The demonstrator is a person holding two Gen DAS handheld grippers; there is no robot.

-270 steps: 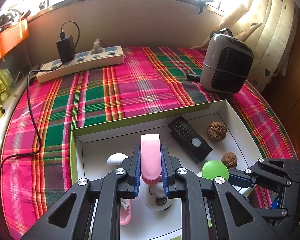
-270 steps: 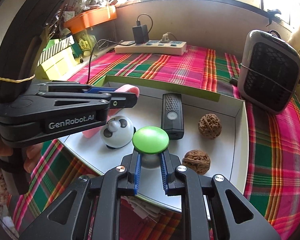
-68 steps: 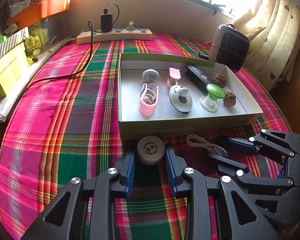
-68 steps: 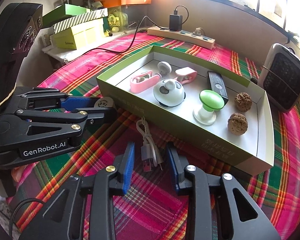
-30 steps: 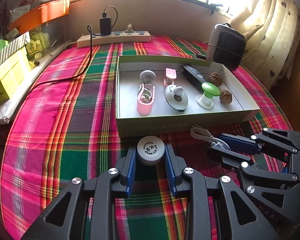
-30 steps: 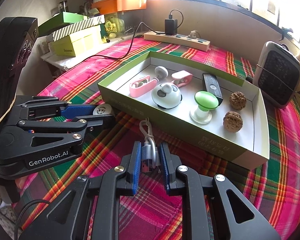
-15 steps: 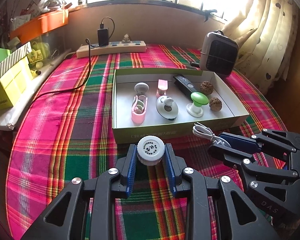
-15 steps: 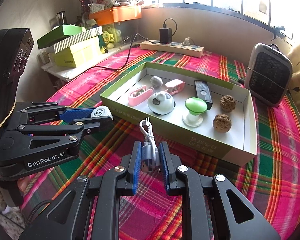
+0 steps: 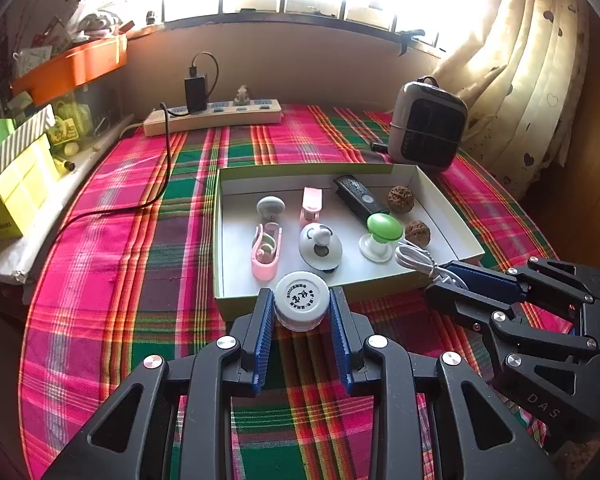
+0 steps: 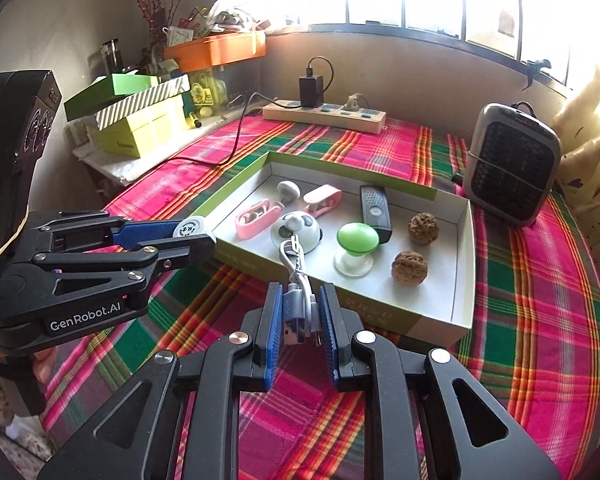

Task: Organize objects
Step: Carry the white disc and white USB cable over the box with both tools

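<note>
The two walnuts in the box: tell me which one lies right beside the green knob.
The near walnut, beside the green knob. The other walnut lies farther back, beside the black remote.

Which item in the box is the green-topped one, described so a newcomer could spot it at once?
Start at the shallow white box with green outer walls on the plaid cloth. Inside, toward its near right, between the white round panda-faced gadget and the two walnuts, stands the mushroom-shaped piece. Its glossy bright green dome on a white stem and base is the only green item inside.
</note>
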